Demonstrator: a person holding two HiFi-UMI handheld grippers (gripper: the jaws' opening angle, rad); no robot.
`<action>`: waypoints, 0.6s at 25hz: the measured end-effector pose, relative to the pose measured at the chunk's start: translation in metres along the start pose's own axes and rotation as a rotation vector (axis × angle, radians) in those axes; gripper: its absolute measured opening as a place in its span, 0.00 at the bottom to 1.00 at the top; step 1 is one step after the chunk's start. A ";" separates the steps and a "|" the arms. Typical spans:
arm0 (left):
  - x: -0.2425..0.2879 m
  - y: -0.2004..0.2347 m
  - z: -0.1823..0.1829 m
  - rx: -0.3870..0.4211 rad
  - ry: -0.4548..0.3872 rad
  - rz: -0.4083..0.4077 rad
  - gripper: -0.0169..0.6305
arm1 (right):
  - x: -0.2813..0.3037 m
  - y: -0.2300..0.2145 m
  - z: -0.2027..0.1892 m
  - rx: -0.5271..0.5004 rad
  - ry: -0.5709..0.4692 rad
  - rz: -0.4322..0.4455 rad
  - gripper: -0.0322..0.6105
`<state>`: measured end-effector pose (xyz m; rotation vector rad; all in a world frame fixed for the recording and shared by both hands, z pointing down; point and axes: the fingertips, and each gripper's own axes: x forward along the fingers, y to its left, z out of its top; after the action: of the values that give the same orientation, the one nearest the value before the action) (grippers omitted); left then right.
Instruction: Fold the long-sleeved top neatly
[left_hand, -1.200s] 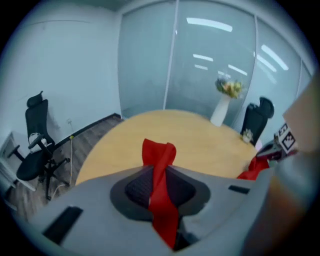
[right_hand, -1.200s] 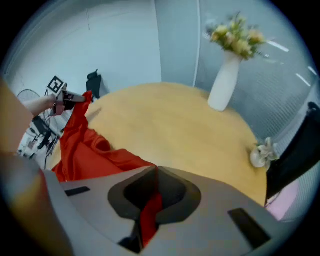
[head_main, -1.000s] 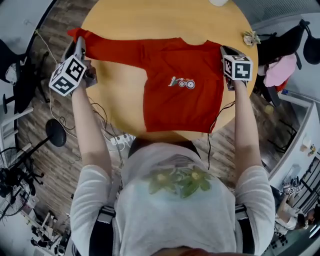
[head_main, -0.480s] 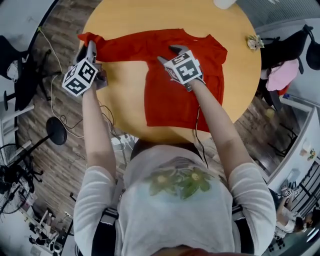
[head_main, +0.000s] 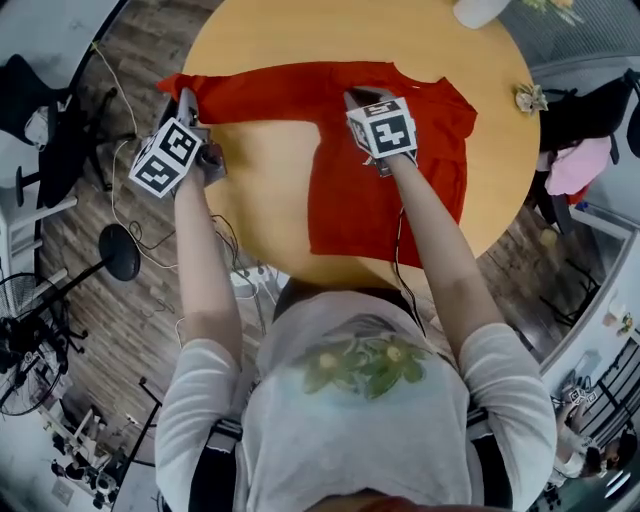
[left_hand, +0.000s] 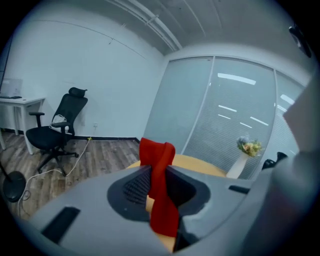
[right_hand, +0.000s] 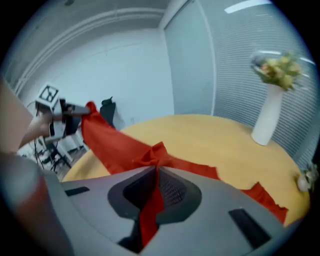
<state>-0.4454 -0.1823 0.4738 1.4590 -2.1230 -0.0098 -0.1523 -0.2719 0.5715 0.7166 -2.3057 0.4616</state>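
Head view: left gripper (head_main: 186, 102) gripping red top (head_main: 340, 212) (right gripper (head_main: 361, 99), jaws closing on it).

The head view's top edge crops the white vase (head_main: 482, 10)

surface: round wooden table (head_main: 265, 175) | on it: red top (head_main: 345, 205), white vase (head_main: 482, 11)

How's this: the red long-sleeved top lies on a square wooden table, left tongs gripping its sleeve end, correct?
No, the head view shows a round wooden table, not square. The red long-sleeved top lies on it, left tongs gripping its sleeve end.
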 end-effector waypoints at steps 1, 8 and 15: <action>-0.001 0.002 -0.001 0.001 0.019 0.031 0.13 | -0.022 -0.021 0.008 0.063 -0.053 -0.039 0.10; -0.021 -0.132 -0.023 0.047 0.030 -0.066 0.13 | -0.195 -0.188 -0.026 0.387 -0.275 -0.398 0.09; -0.105 -0.402 -0.179 0.130 0.380 -0.724 0.37 | -0.282 -0.231 -0.094 0.515 -0.344 -0.533 0.09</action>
<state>0.0060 -0.2030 0.4546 2.0430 -1.2388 0.1256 0.2102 -0.3033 0.4736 1.7205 -2.1760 0.7259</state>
